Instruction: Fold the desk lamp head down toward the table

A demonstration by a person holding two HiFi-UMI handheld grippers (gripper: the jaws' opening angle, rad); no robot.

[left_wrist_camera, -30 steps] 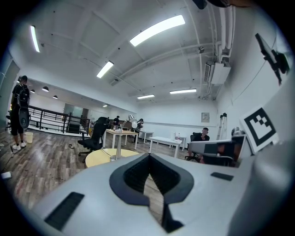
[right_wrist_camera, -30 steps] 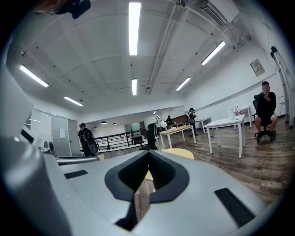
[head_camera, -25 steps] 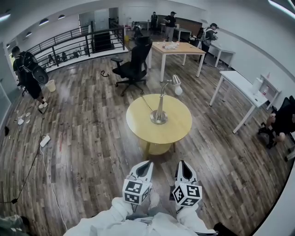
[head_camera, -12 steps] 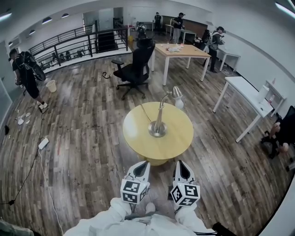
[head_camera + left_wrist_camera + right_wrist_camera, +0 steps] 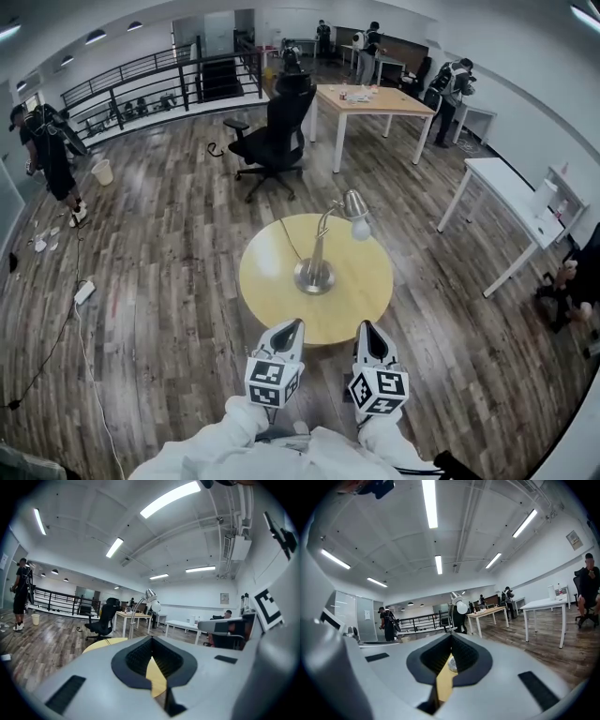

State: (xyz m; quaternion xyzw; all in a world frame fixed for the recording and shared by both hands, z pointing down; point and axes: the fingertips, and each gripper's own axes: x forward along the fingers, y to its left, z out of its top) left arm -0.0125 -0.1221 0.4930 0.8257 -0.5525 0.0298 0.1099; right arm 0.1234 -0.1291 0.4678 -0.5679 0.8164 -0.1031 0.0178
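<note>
Below the head camera, a round yellow table (image 5: 272, 305) carries the desk lamp (image 5: 316, 264) at its middle, base flat, stem upright, head (image 5: 355, 204) raised and turned right. The left gripper (image 5: 292, 324) and right gripper (image 5: 367, 326) hover side by side at the table's near edge, apart from the lamp. Left gripper view: fingers (image 5: 133, 658) clenched together on nothing, lamp ahead across the tabletop, a black office chair (image 5: 104, 618) behind it. Right gripper view: fingers likewise pressed together and empty, the bulb (image 5: 461, 606) showing just above them
</note>
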